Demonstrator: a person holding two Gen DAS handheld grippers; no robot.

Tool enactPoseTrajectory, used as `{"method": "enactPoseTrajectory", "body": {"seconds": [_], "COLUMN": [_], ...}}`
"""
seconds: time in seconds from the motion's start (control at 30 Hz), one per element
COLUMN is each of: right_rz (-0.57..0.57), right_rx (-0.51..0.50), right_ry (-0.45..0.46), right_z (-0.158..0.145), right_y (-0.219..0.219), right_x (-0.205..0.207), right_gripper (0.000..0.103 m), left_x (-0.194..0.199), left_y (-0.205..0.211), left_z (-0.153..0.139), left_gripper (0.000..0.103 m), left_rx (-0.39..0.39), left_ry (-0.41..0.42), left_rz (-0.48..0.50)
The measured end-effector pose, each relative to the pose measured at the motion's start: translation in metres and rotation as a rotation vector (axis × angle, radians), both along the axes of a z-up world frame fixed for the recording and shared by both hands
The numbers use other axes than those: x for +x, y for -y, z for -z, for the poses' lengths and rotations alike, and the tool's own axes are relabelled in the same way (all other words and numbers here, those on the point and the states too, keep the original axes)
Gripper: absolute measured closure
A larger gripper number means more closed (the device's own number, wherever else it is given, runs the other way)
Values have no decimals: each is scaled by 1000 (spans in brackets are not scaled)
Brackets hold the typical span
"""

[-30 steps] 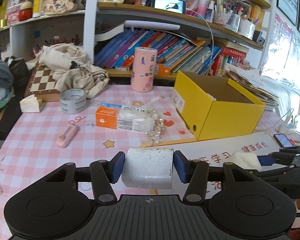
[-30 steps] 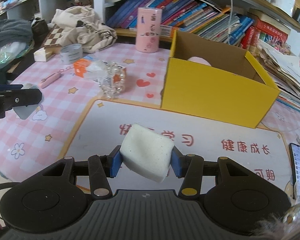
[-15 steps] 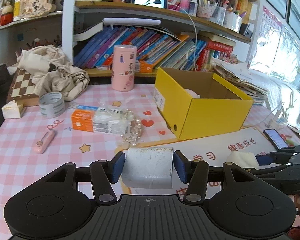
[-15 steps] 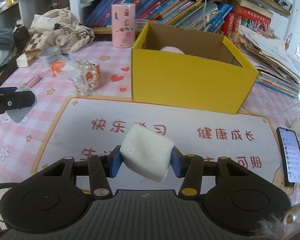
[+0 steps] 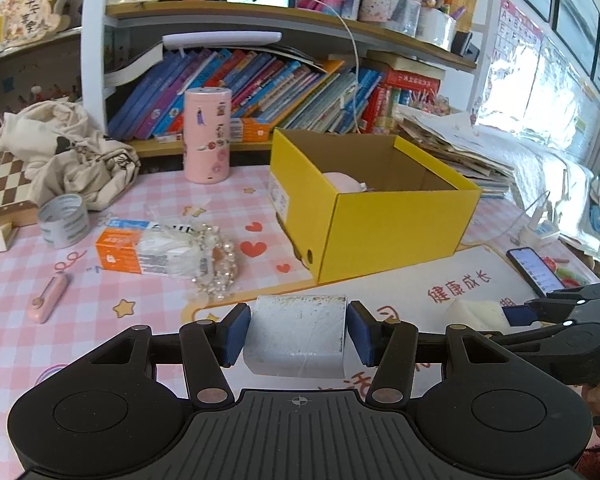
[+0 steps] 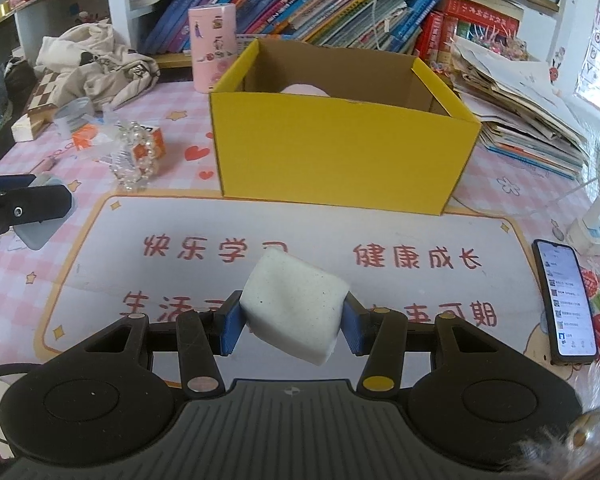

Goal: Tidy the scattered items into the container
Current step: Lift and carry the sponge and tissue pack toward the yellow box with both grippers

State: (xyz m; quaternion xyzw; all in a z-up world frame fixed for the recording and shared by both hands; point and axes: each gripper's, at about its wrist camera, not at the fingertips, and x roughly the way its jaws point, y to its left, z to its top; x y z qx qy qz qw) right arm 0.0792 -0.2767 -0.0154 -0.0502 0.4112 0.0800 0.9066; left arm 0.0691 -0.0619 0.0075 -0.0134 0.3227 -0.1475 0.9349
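A scuffed grey-white block (image 5: 300, 320) sits between the blue pads of my left gripper (image 5: 298, 334), which is shut on it above the printed desk mat. My right gripper (image 6: 292, 326) is shut on a tilted white foam block (image 6: 294, 300), which also shows at the right of the left wrist view (image 5: 474, 314). The open yellow box (image 6: 340, 152) stands straight ahead of the right gripper, and ahead and to the right of the left one (image 5: 380, 232). Something pink (image 5: 340, 182) lies inside it, mostly hidden by the wall.
On the pink checked cloth to the left lie an orange carton in clear wrap (image 5: 120, 250), a pearl bracelet (image 5: 218, 264), a small pink device (image 5: 48, 298) and a tape roll (image 5: 63, 220). A pink canister (image 5: 207, 134) stands behind them. A phone (image 6: 564, 300) lies at the right.
Both grippers have moved to the right along the desk, each still holding its block. The yellow box now sits more central and larger in the right wrist view.
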Motion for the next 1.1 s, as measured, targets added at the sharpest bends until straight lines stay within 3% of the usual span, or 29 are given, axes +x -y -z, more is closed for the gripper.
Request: {"method": "enactPoseTrajectory", "body": {"seconds": [0.67, 1.1], "right_rz": [10, 12], "right_rx": [23, 32], "right_ry": [-23, 34], "right_z": [4, -11], "right_y": [30, 49], "right_x": [6, 11], "right_gripper": [56, 57], "left_x": [8, 16], "left_y": [37, 63], "left_z": [1, -11], "left_gripper": [51, 51], "left_rx": [26, 28], "left_ry": [-26, 5], "left_rz": [41, 98]}}
